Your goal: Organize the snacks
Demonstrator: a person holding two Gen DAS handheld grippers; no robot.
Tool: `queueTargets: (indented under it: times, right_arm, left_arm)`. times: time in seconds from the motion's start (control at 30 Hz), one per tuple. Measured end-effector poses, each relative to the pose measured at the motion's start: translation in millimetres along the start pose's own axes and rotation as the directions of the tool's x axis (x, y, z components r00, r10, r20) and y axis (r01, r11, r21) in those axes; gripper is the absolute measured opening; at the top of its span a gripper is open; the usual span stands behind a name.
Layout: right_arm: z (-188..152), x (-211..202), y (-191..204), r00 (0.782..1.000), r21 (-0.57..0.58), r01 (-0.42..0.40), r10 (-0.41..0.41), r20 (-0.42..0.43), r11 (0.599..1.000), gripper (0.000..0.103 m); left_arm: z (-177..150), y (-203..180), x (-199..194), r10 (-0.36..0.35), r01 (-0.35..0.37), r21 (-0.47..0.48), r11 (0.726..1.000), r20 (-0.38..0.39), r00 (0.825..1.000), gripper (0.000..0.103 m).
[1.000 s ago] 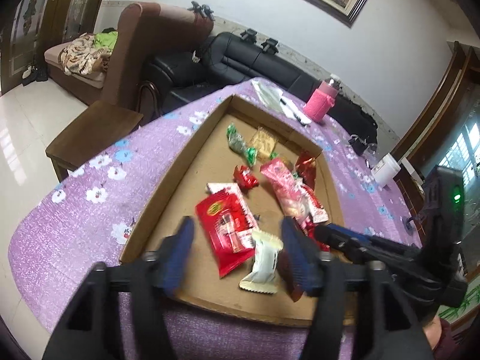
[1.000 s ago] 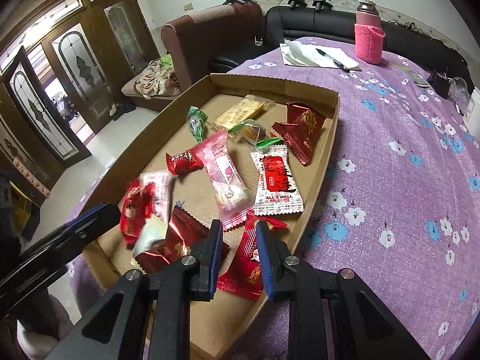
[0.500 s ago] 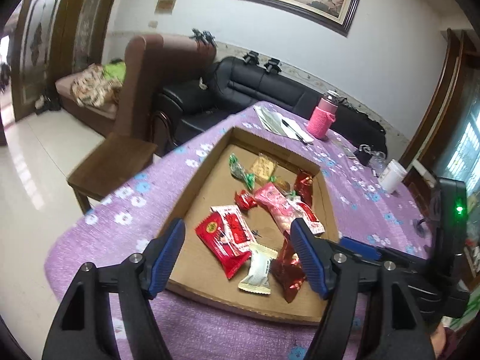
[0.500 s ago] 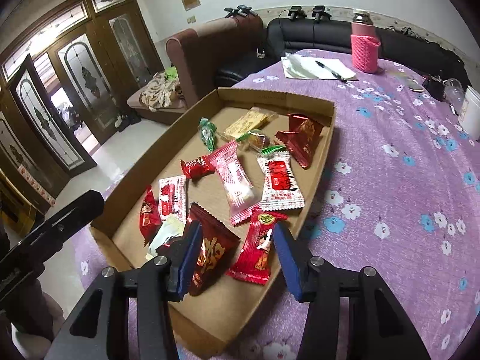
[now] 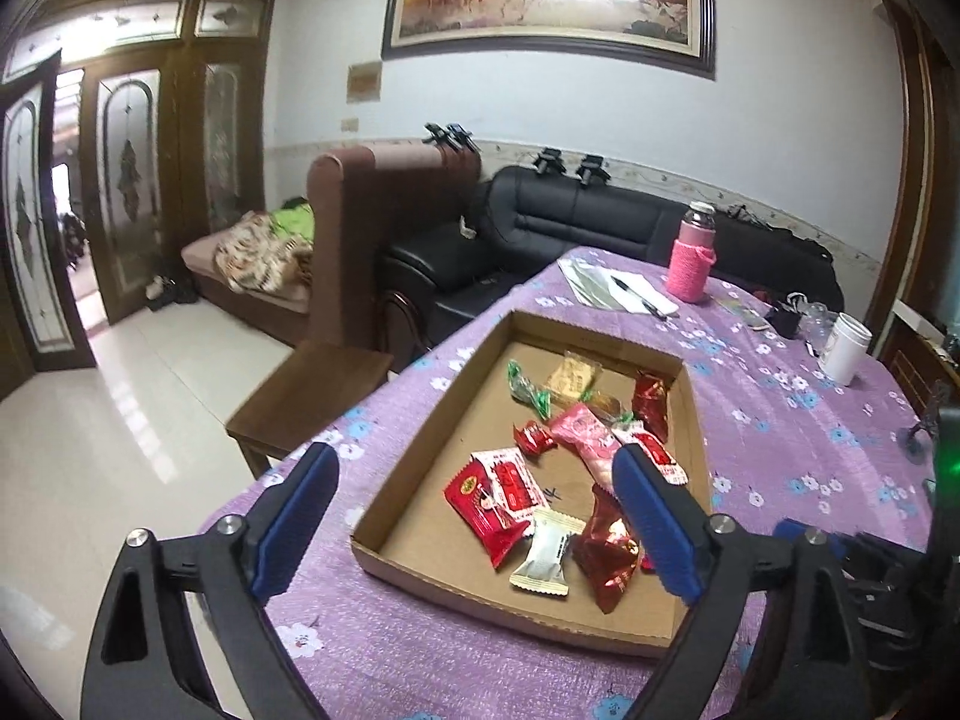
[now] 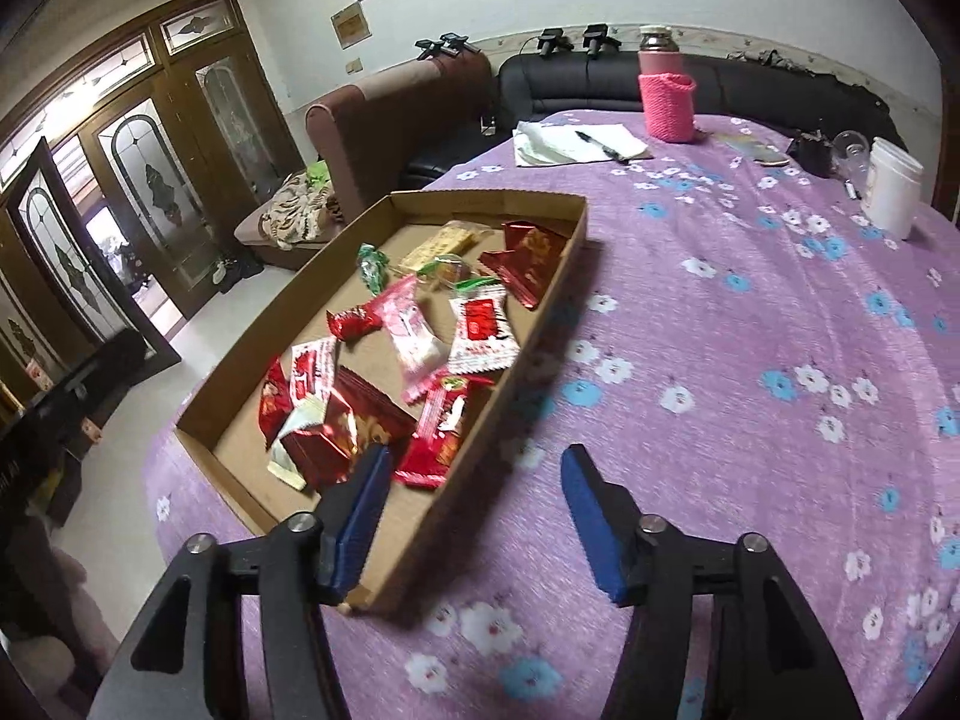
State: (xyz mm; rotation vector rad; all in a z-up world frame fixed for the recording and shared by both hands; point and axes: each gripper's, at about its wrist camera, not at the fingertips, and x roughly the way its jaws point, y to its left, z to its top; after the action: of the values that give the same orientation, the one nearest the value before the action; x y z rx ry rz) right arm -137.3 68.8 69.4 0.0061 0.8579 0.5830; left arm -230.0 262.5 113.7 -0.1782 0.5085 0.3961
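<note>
A shallow cardboard tray lies on the purple flowered tablecloth and holds several wrapped snacks. Among them are a red flat packet, a white wrapped sweet, a dark red foil bag, a pink packet and a green sweet. My left gripper hovers above the tray's near end, its jaws opening wide with nothing between them. My right gripper hangs over the tray's near right corner, jaws opening, nothing held between its blue pads.
A pink-sleeved bottle, papers with a pen and a white cup stand at the table's far end. A wooden chair and dark sofas lie beyond the left edge. Bare cloth stretches right of the tray.
Both grippers have pulled back and up from the tray while their jaws opened. The right one was shut beside a red packet, which now lies in the tray. The left view has tilted upward.
</note>
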Motion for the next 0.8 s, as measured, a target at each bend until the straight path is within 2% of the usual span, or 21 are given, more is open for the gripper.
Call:
queueTargets:
  times: [0.2, 0.37, 0.47, 0.8]
  right_arm:
    - [-10.2, -14.4, -2.7, 0.999, -0.001, 0.032, -0.032, 0.026, 0.999, 0.070]
    - [-19.5, -25.6, -1.8, 0.997, 0.008, 0.048, -0.048, 0.060, 0.999, 0.074]
    - [-24.7, -29.2, 0.9, 0.995, 0.001, 0.067, -0.067, 0.076, 0.998, 0.078]
    - [-35.0, -24.7, 1.8, 0.996, -0.021, 0.068, -0.066, 0.058, 0.997, 0.078]
  left_arm:
    - [0.3, -9.1, -20.4, 0.057, -0.057, 0.001, 0.998, 0.081, 0.995, 0.100]
    - [-1.0, -16.7, -32.6, 0.055, -0.056, 0.007, 0.998, 0.130, 0.990, 0.103]
    - [-2.5, -24.2, -31.0, 0.045, -0.048, 0.029, 0.998, 0.119, 0.992, 0.103]
    - [-9.8, -46.2, -16.5, 0.031, -0.035, 0.083, 0.996, 0.049, 0.998, 0.103]
